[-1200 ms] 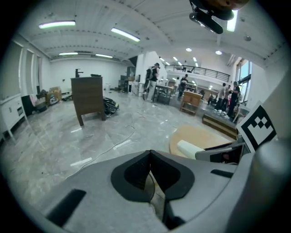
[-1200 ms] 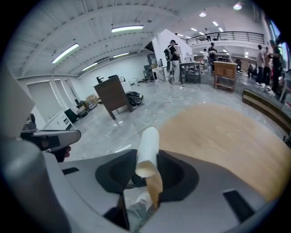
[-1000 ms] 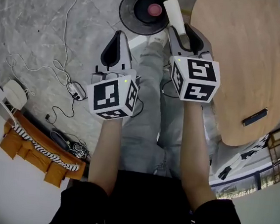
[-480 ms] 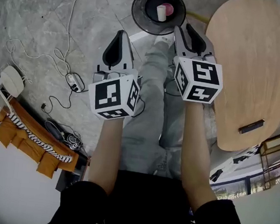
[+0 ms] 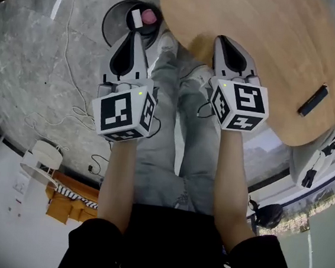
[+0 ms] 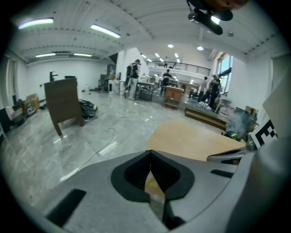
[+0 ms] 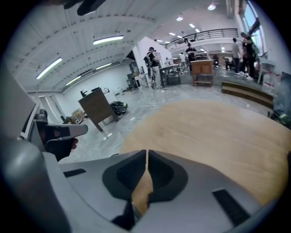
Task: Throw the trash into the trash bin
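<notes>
The black round trash bin [image 5: 115,19] stands on the grey floor at the top left of the head view. A white paper cup [image 5: 136,18] and a pink item [image 5: 149,16] lie inside it. My left gripper [image 5: 132,33] hovers just in front of the bin, shut and empty; in the left gripper view its pads [image 6: 150,154] meet. My right gripper [image 5: 221,40] reaches over the near edge of the oval wooden table [image 5: 272,46]. Its jaws are closing and now meet at the tips [image 7: 146,154], with nothing between them.
A black bar-shaped object [image 5: 312,100] lies on the table's right part. Cables [image 5: 65,84] trail over the floor at left, near a white stand [image 5: 43,160] and an orange cloth [image 5: 71,200]. My grey-trousered legs [image 5: 174,131] are between the arms. A brown cabinet [image 6: 63,103] and distant people stand beyond.
A second ago my right gripper held the white cup over the bin; the cup then dropped in. Both grippers have since swung towards the table and the right jaws have shut.
</notes>
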`<control>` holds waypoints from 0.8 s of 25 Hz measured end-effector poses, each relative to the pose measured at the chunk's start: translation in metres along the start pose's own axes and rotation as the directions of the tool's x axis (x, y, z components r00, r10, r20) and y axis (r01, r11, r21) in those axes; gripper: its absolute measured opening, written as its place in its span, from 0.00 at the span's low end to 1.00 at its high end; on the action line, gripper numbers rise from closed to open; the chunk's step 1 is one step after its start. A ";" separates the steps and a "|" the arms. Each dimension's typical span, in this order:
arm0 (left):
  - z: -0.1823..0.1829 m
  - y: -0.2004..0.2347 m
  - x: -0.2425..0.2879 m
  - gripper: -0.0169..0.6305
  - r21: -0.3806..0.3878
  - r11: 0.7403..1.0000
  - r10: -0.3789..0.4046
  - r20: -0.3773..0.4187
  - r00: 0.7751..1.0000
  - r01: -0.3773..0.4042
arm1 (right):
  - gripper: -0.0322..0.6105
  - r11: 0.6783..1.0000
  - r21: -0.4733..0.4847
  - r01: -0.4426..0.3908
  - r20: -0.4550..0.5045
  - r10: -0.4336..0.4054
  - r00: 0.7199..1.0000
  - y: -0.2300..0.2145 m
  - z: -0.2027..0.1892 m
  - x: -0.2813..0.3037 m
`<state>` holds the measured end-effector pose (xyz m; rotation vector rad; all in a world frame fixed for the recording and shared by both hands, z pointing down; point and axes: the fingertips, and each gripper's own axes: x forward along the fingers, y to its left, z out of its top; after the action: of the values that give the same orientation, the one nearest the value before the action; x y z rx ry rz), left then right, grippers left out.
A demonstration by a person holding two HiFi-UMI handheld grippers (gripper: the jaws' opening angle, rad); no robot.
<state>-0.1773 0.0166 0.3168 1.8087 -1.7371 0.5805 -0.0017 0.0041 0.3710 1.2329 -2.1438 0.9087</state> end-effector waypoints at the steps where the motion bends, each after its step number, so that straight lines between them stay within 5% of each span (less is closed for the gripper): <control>1: 0.005 -0.021 0.008 0.03 0.032 0.999 -0.043 -0.003 0.999 0.043 | 0.08 0.999 0.035 0.034 0.016 -0.034 0.999 -0.018 -0.002 -0.012; 9: 0.006 -0.199 0.039 0.03 0.231 0.906 -0.343 -0.087 0.935 0.354 | 0.08 0.912 0.254 0.321 0.062 -0.346 0.936 -0.155 -0.048 -0.118; 18: -0.040 -0.360 0.025 0.03 0.349 0.748 -0.521 -0.216 0.825 0.564 | 0.08 0.711 0.399 0.579 -0.044 -0.616 0.787 -0.273 -0.144 -0.236; 20: -0.052 -0.390 0.023 0.03 0.363 0.718 -0.545 -0.236 0.804 0.593 | 0.21 0.686 0.417 0.597 -0.063 -0.633 0.772 -0.295 -0.160 -0.251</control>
<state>0.2160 0.0353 0.3332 2.4140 -0.9134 0.8058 0.3896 0.1539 0.3883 2.0740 -1.4179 1.0263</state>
